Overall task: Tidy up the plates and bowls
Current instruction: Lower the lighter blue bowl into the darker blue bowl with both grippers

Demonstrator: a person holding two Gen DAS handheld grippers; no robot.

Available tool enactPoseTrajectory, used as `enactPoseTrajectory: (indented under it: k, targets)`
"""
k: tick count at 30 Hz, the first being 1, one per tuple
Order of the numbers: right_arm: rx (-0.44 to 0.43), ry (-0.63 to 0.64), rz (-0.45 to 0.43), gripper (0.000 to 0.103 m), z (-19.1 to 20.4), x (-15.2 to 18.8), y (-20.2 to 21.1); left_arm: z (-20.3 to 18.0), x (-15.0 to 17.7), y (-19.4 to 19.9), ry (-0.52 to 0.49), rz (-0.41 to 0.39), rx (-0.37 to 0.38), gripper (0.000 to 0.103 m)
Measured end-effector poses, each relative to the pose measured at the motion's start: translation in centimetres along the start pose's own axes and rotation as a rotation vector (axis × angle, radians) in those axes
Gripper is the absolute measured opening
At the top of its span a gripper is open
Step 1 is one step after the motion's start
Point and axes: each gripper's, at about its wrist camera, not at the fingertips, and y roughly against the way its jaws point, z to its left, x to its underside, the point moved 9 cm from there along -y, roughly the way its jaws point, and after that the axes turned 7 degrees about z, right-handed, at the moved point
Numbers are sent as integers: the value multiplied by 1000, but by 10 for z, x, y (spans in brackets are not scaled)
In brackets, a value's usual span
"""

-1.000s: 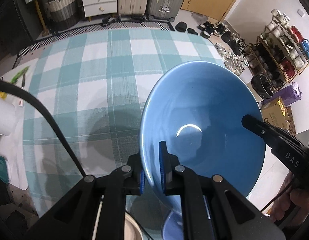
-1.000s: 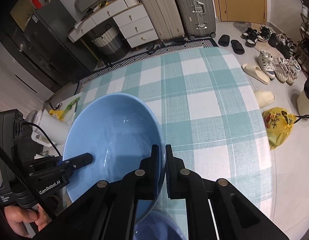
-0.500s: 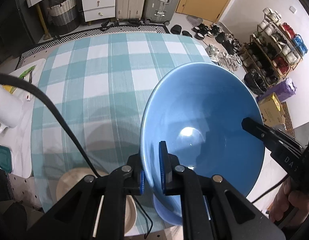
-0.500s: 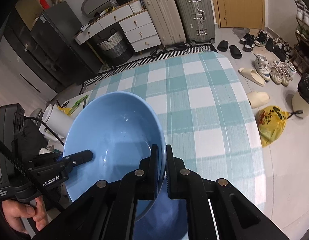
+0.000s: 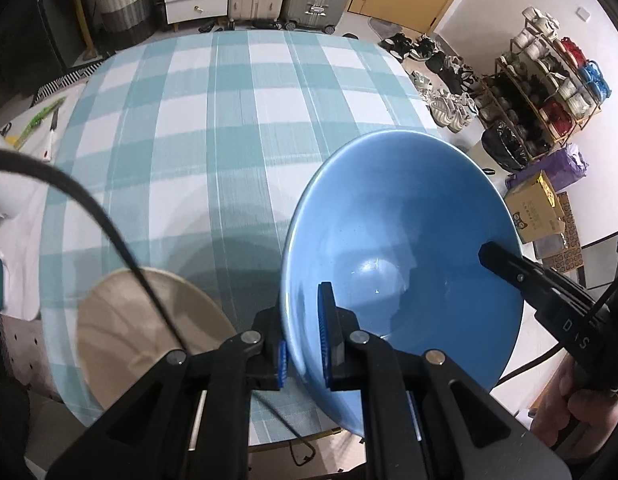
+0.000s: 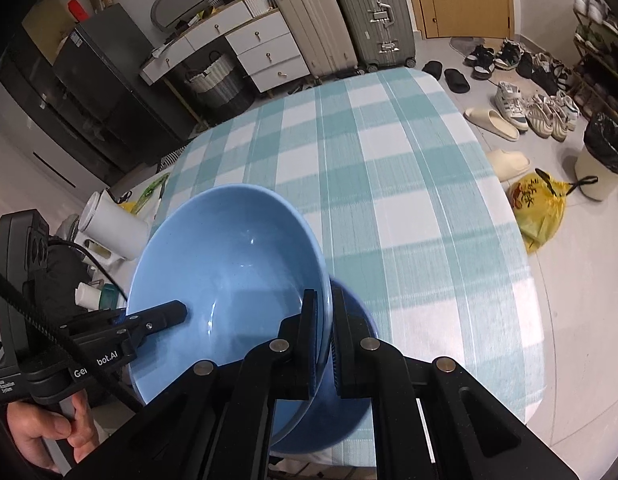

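Observation:
A large blue bowl [image 5: 405, 240] is held in the air by both grippers, one on each side of its rim. My left gripper [image 5: 303, 344] is shut on the near rim in the left wrist view. My right gripper [image 6: 324, 344] is shut on the opposite rim of the bowl [image 6: 229, 276] in the right wrist view. A second blue dish [image 6: 349, 400] sits on the table right under the bowl. A beige plate [image 5: 145, 332] lies on the table to the left of the bowl. The other gripper's finger [image 5: 521, 272] shows on the far rim.
The table has a teal and white checked cloth [image 5: 229, 120] and its near edge is just below the grippers. A black cable [image 5: 89, 208] crosses over the beige plate. A white jug [image 6: 109, 224] stands off the table's left side. Shoes and a yellow bag [image 6: 541, 208] lie on the floor.
Both grippers have lifted the blue bowl higher and back toward the near edge. The beige plate and the second blue dish have come into fuller view below.

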Motion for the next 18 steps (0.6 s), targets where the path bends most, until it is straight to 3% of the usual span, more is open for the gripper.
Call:
enactPoseTrajectory:
  k: [8, 18]
  targets:
    - [-34, -14, -20, 6, -8, 21, -14, 1, 17, -12, -25, -31, -20, 9]
    - [-72, -46, -69, 6, -22, 38, -25, -5, 25, -19, -116, -133, -92, 9]
